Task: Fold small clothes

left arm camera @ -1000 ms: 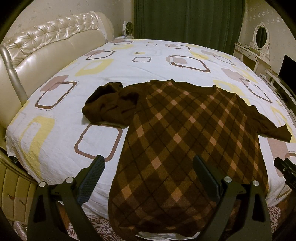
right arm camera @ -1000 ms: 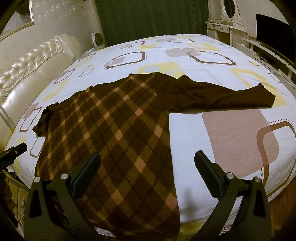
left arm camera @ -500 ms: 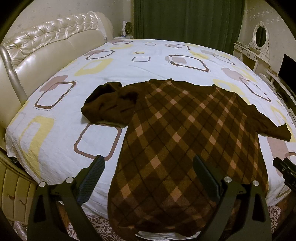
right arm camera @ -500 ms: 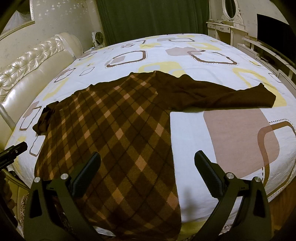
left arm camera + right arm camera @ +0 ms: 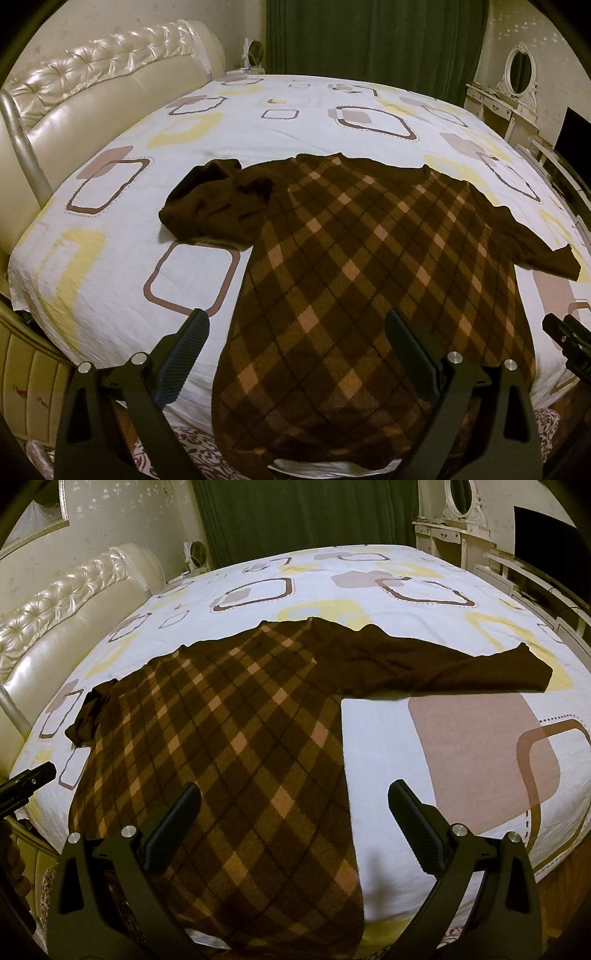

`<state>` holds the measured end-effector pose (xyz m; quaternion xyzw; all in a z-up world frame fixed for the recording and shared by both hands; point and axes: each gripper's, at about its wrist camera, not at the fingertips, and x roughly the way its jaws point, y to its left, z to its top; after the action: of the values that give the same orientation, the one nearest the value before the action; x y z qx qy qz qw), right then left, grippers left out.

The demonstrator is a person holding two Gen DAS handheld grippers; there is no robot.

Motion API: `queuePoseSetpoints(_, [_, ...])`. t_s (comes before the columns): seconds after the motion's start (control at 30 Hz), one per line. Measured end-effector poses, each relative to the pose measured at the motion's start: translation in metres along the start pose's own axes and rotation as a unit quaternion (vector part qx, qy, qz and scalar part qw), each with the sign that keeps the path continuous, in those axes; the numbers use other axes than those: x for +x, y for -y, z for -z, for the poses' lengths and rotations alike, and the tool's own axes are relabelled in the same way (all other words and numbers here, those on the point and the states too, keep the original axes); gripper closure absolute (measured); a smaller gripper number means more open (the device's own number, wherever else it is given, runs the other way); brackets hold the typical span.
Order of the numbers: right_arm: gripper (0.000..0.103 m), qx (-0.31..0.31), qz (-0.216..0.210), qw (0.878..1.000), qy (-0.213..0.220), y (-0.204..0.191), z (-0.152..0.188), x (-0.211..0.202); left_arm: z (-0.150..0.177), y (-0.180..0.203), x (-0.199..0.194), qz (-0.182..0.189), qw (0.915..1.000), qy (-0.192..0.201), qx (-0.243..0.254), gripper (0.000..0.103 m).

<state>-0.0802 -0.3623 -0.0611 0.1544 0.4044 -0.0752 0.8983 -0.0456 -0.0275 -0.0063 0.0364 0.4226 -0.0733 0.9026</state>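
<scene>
L tool (image 5: 293, 332) wide, empty | R tool (image 5: 293, 805) wide, empty | both above sweater (image 5: 369, 258) hem

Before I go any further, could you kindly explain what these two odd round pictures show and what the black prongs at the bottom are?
There is no robot here: a person carries one tool in each hand, each with a wide-angle camera looking forward along its two fingers. The black prongs are those fingers. One picture comes from the left hand-held gripper, the other from the right hand-held gripper. Both stand open and hold nothing.

Below them a brown knitted garment with a tan diamond check lies spread flat on a bed with a white sheet printed with yellow and brown squares. Its hem hangs over the near edge. One plain brown sleeve lies stretched out straight; the other sleeve is bunched up by the cream tufted headboard. Folding has not begun.
</scene>
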Motion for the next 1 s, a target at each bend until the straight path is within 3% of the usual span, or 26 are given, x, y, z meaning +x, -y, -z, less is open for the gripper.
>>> queuePoseSetpoints(0.3, [0.002,0.004,-0.009,1.0,-0.016,0.002,0.0,0.003,0.005,-0.001,0.005,0.016,0.9998,-0.009,-0.003,0.008])
queuePoseSetpoints(0.43, [0.002,0.029,-0.029,0.999,-0.018,0.023,-0.013,-0.001,0.003,-0.006,0.006,0.024,0.9996,-0.013,-0.009,0.008])
queuePoseSetpoints(0.57, [0.002,0.097,-0.053,0.994,0.01,0.076,-0.037,-0.013,0.002,-0.007,0.007,0.024,0.9996,-0.014,-0.008,0.008])
queuePoseSetpoints(0.7, [0.002,0.193,-0.041,0.98,0.041,0.163,-0.069,-0.028,0.002,-0.008,0.014,0.014,0.9997,-0.018,-0.001,0.008])
queuePoseSetpoints(0.9, [0.004,0.258,0.047,0.964,0.039,0.27,-0.133,-0.018,0.0,-0.014,0.026,0.005,0.9997,-0.022,0.0,0.008])
queuePoseSetpoints(1.0, [0.031,0.282,0.079,0.956,0.008,0.304,-0.161,0.013,-0.005,-0.02,0.032,0.002,0.9998,-0.021,-0.008,0.008])
